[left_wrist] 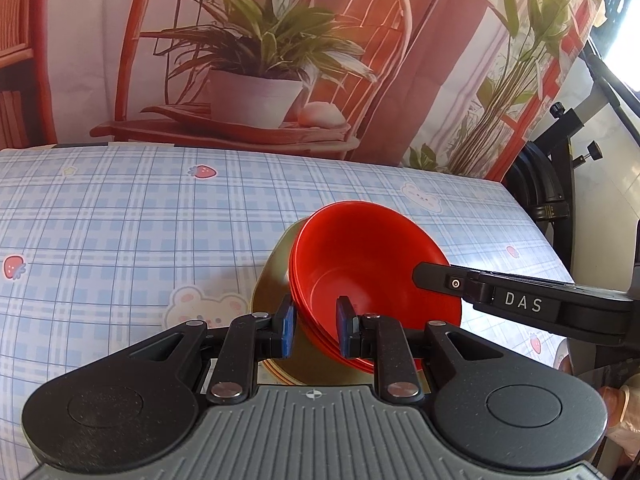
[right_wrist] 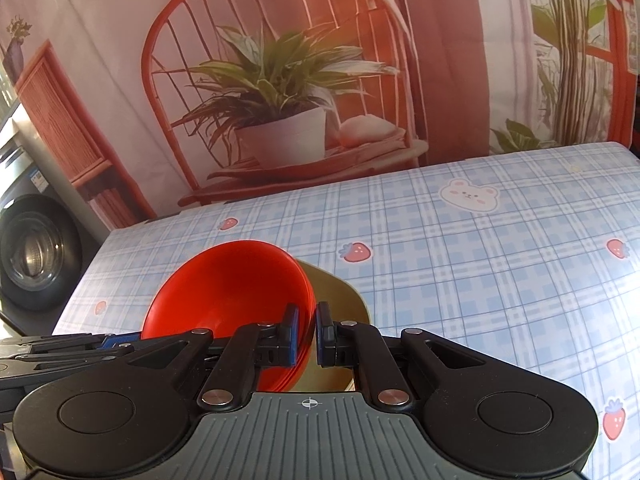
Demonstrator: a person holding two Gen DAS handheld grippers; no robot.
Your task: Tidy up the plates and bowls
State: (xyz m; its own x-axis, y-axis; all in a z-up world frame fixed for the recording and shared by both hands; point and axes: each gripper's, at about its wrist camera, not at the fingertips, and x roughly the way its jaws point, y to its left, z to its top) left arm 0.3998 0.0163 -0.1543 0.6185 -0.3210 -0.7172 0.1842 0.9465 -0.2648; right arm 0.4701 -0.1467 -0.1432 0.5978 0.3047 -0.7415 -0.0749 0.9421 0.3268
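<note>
1. Red bowls (left_wrist: 360,264), nested and tilted, over olive plate (left_wrist: 276,280) near tabletop (left_wrist: 120,220) front edge.
2. Left gripper (left_wrist: 316,328) jaws pinching bowl rim.
3. Right gripper (right_wrist: 307,334) jaws clamped on opposite rim.

Left gripper (left_wrist: 316,326) with black arms, blue pads (left_wrist: 287,330), shiny round screws, grey ribbed base, right gripper (right_wrist: 307,334) the same, white letters DAS on its side
</note>
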